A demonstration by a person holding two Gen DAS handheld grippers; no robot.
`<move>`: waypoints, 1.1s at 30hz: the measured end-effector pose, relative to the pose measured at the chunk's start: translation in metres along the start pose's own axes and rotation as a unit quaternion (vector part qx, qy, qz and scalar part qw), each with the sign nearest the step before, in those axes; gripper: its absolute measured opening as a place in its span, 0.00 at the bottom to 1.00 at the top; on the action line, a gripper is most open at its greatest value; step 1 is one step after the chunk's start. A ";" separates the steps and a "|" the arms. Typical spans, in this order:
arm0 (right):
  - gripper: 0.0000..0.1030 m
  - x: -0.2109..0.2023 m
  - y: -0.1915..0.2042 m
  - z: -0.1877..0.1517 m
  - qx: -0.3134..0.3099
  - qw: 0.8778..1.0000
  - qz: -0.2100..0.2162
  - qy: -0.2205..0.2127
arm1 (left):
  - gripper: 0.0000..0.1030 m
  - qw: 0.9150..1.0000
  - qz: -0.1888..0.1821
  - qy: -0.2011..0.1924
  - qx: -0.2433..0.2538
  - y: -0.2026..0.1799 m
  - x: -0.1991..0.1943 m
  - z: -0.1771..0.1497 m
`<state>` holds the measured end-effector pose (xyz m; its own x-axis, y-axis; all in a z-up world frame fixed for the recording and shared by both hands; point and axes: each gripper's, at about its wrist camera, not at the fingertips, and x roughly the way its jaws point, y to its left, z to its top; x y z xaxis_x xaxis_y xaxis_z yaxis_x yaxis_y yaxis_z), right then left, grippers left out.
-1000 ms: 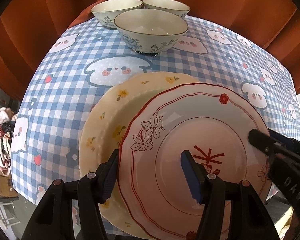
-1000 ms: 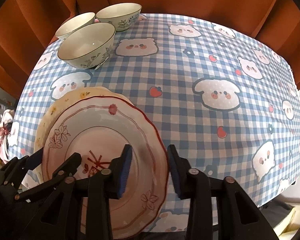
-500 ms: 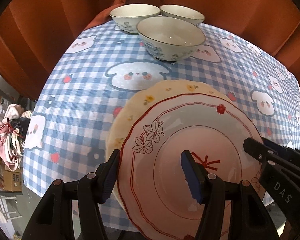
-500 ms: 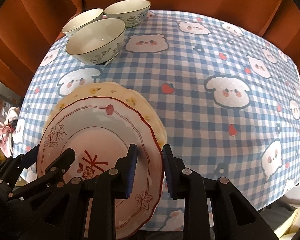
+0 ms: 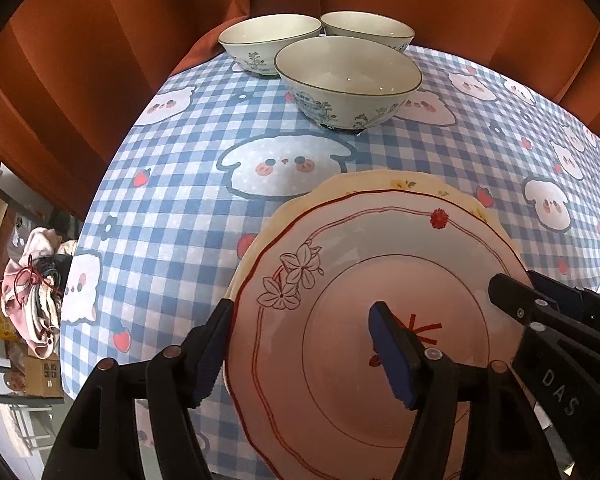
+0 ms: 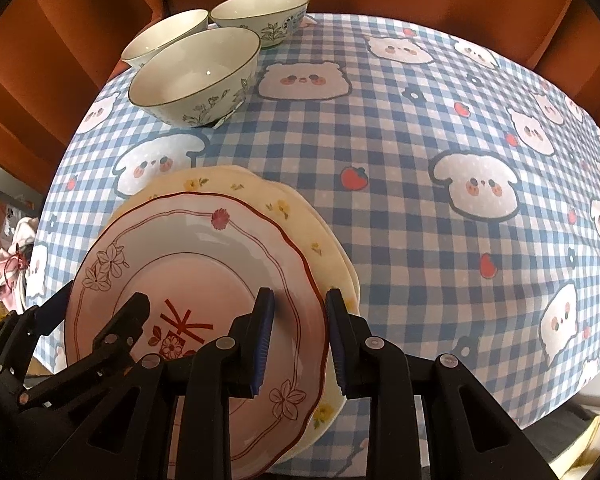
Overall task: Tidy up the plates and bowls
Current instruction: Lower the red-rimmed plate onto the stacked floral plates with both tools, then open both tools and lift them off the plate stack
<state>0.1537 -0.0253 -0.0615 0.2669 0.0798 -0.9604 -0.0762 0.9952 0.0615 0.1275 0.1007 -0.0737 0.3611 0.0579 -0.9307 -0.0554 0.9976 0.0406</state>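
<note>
We find the pink plate (image 6: 204,280) stacked on the yellow plate (image 6: 300,220) at the worktop's (image 6: 400,200) 7 o'clock edge, three bowls (image 6: 196,76) grouped at 11 o'clock. Our left gripper (image 5: 300,352) straddles the pink plate's 9 o'clock rim, jaws opening, pads clear. Our right gripper (image 6: 298,344) brackets the 3 o'clock rim, jaws narrow; we cannot tell whether its pads press.
</note>
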 end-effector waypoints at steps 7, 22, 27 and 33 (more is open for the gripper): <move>0.32 -0.001 0.007 -0.004 -0.017 1.000 -0.012 -0.013 | 0.68 1.000 0.001 -0.012 -0.005 0.002 -0.001 -0.002; 0.33 -0.020 0.010 -0.011 -0.013 0.999 -0.017 -0.037 | 0.79 0.999 -0.031 -0.027 -0.028 0.016 -0.011 -0.006; 0.48 -0.029 0.012 -0.004 -0.011 0.999 -0.026 -0.044 | 0.80 0.998 -0.030 -0.039 -0.040 0.026 -0.017 0.000; 0.79 -0.042 0.008 0.024 -0.007 0.996 -0.027 -0.087 | 0.89 0.998 -0.022 -0.054 -0.036 0.034 -0.019 0.020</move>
<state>0.1648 -0.0190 -0.0146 0.4336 0.0355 -0.9004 -0.0709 0.9975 0.0052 0.1371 0.1346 -0.0473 0.4623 0.0213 -0.8865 -0.1028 0.9943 -0.0297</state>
